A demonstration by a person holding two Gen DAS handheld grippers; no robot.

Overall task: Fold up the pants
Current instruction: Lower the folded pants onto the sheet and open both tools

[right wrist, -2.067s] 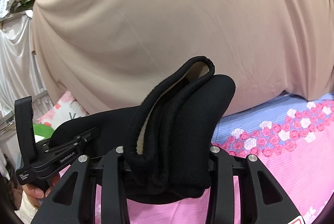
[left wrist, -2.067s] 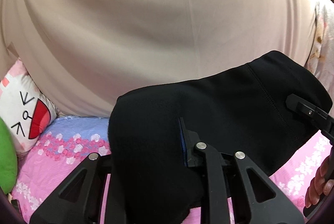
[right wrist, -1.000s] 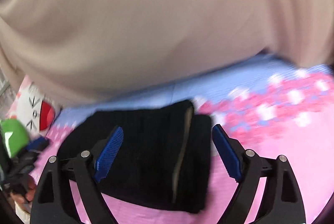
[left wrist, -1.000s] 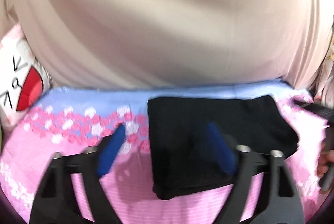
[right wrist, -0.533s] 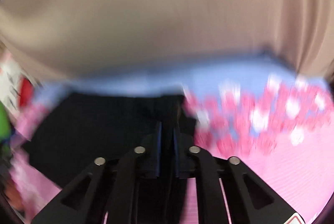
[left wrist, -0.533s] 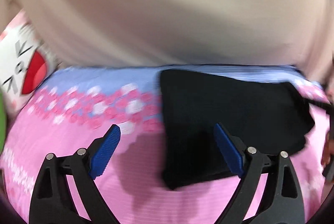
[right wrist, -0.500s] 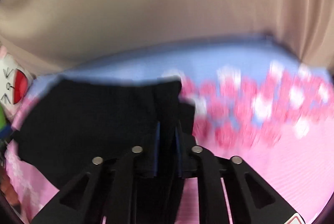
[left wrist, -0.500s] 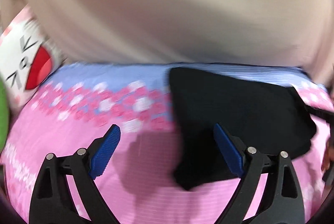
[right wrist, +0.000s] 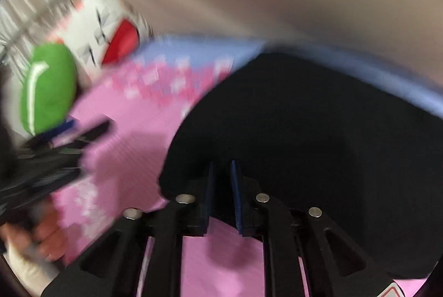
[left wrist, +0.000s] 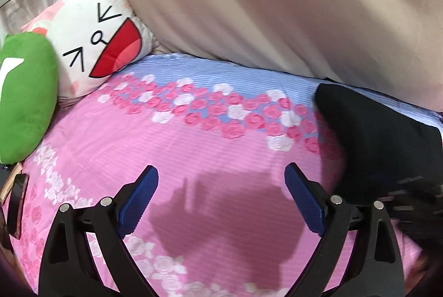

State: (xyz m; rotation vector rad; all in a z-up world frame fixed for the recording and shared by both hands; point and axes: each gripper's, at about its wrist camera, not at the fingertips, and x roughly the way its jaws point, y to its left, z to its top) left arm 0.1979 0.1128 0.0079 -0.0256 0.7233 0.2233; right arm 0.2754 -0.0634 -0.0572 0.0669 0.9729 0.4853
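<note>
The folded black pants (left wrist: 379, 142) lie on the pink flowered bedsheet (left wrist: 193, 153), at the right in the left wrist view. My left gripper (left wrist: 221, 167) hangs open over bare sheet to the left of them, nothing between its blue pads (left wrist: 138, 200). In the blurred right wrist view the pants (right wrist: 304, 117) fill the centre and right. My right gripper (right wrist: 223, 162) is shut, its pads almost touching, over the pants' near left edge. Whether fabric is pinched cannot be told. The left gripper (right wrist: 55, 147) and the hand holding it (right wrist: 47, 236) show at the left.
A white cartoon-face pillow (left wrist: 94, 39) and a green plush (left wrist: 25, 100) sit at the back left. A beige cloth (left wrist: 277, 6) hangs behind the bed. A flat dark object (left wrist: 16, 203) lies at the sheet's left edge.
Both grippers let go of the pants, which now lie folded on the sheet. The left gripper swung left off the pants and stays open. The right gripper shut and moved left across them.
</note>
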